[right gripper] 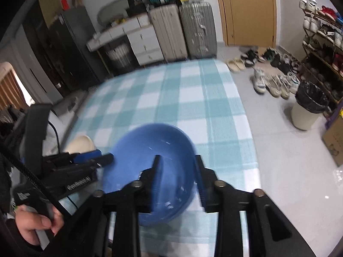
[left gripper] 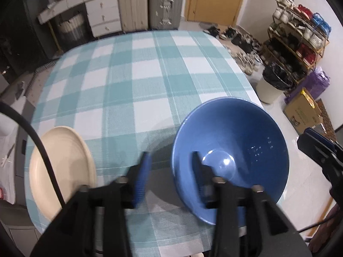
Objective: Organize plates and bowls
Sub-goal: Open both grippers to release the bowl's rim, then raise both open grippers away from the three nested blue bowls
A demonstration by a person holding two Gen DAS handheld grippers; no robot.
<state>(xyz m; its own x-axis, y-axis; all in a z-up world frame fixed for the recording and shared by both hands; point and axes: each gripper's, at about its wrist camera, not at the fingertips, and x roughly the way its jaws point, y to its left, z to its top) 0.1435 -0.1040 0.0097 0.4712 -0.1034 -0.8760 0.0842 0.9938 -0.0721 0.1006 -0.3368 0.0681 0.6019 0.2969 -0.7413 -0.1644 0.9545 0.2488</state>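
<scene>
Motion blur softens the blue bowl (right gripper: 150, 171) in the right wrist view, mostly its rim at 12 o'clock, and the far edge of the tabletop (right gripper: 193, 98) is smeared too. The right claw (right gripper: 178, 180) covers the bowl's near side, so I cannot tell if its pads touch the rim. In the left wrist view, the left claw (left gripper: 170, 177) is blurred, and a black cable (left gripper: 36, 141) crosses the cream plate (left gripper: 68, 171). The plate's edge at 7 o'clock is hidden behind the claw's body.
</scene>
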